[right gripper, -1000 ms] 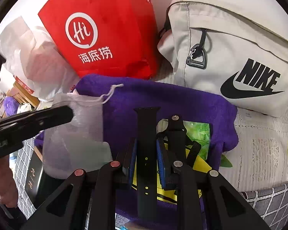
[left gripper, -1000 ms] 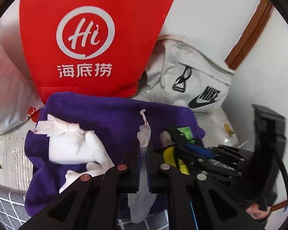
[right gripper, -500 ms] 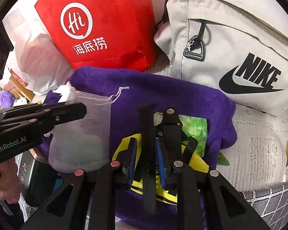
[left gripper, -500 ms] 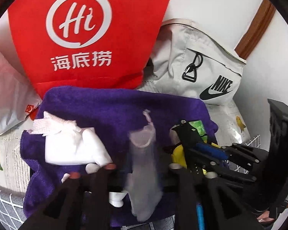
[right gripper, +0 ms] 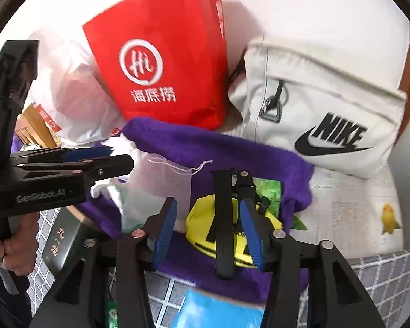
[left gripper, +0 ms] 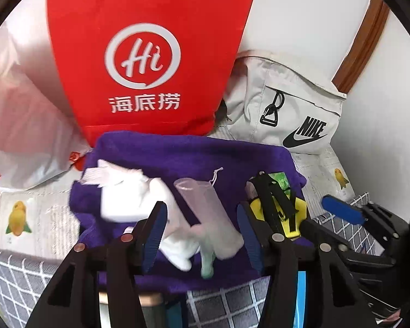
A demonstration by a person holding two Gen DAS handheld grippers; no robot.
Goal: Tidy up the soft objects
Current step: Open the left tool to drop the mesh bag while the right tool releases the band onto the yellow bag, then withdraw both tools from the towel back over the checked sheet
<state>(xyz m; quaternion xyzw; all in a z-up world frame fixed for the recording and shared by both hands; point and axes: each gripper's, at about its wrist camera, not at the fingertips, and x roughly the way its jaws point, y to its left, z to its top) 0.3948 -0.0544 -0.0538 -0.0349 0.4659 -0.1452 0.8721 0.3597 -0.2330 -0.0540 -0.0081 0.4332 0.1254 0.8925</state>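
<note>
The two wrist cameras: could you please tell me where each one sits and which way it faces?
Left wrist: sits on the left tongs, open, looking along them at the mesh pouch on the purple towel; the right tongs' blue pad shows at right.
Right wrist: sits on the right tongs, open around the black strap; left tongs and hand show.
Shared: red bag, Nike bag.

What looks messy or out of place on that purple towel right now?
The mesh pouch lies crooked, partly over crumpled white cloth, its drawstring trailing loose. The black strap of the yellow bag stretches toward the open right gripper.
</note>
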